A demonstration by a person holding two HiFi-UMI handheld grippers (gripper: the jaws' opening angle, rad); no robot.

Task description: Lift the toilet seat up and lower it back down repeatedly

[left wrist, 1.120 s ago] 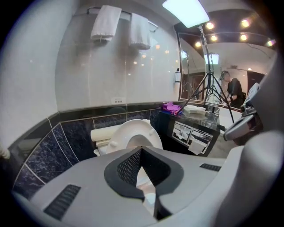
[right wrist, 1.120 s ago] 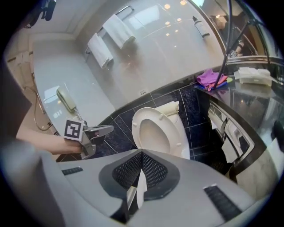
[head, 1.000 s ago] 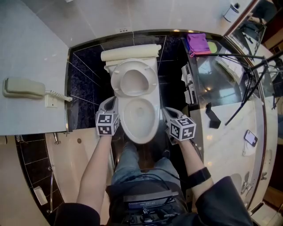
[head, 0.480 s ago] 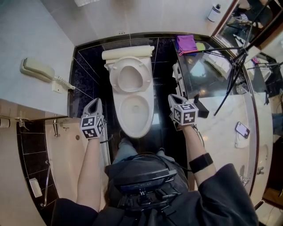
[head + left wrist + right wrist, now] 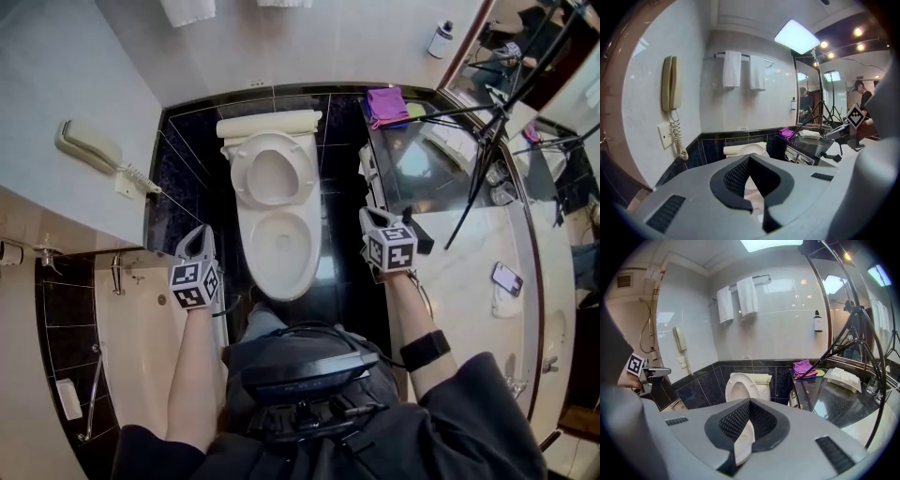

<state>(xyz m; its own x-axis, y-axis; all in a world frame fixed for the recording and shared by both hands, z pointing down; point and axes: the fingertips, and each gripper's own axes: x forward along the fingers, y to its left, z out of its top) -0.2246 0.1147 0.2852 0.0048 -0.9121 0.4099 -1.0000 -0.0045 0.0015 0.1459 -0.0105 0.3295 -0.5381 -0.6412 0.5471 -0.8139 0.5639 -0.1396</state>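
Note:
The white toilet stands in the middle of the head view, its seat (image 5: pixel 272 173) raised and leaning back against the tank (image 5: pixel 269 122). The bowl (image 5: pixel 281 246) lies uncovered below it. My left gripper (image 5: pixel 199 232) hangs left of the bowl, apart from it, with its jaws shut on nothing. My right gripper (image 5: pixel 367 215) hangs right of the bowl, also apart and shut on nothing. In the left gripper view the seat (image 5: pixel 753 149) shows just past the shut left gripper (image 5: pixel 749 158). In the right gripper view the raised seat (image 5: pixel 739 386) stands beyond the shut right gripper (image 5: pixel 749 402).
A wall phone (image 5: pixel 89 145) hangs at the left, with a bathtub (image 5: pixel 141 328) below it. A dark glass counter (image 5: pixel 422 169) at the right carries a purple cloth (image 5: pixel 386 103). A tripod (image 5: pixel 497 141) stands over it. A mobile phone (image 5: pixel 507 278) lies on the marble top.
Both grippers have drawn away from the bowl's rim, outward to either side and upward. The seat stays raised throughout.

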